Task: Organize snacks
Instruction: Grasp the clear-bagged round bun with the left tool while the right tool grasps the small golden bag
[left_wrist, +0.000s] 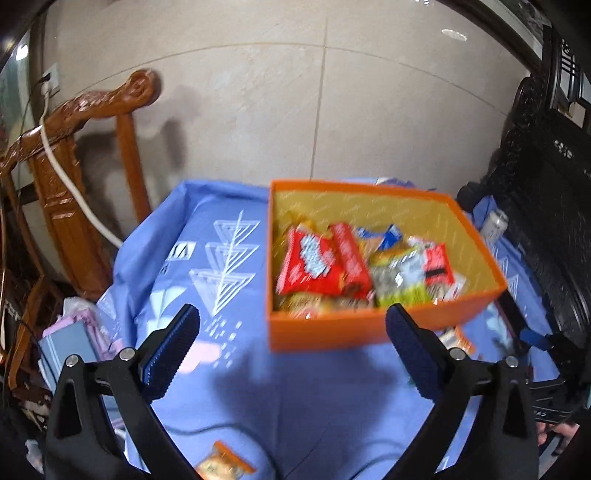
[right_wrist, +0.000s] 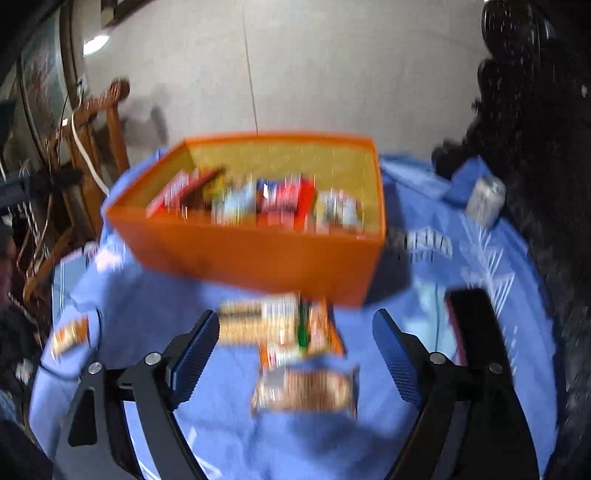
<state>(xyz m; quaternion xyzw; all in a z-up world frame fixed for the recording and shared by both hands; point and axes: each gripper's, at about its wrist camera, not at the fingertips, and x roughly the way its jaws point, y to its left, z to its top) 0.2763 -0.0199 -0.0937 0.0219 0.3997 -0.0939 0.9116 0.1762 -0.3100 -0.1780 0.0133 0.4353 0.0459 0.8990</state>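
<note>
Both views blurred. Orange box (left_wrist: 369, 328) of mixed red, yellow and green snack packets (left_wrist: 354, 266) sits ahead of left gripper (left_wrist: 291, 354), jaws spread, empty. Right gripper (right_wrist: 295, 362): jaws spread over loose packets (right_wrist: 295, 354) on blue-clothed surface (right_wrist: 147, 325).

No legible text: only blurred white lettering on the blue tablecloth (right_wrist: 424, 247), unreadable snack wrappers (left_wrist: 325, 262).

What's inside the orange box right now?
The orange box holds a loose pile of snack packets: red, green and blue wrappers. The pile covers the floor and any packets underneath.
</note>
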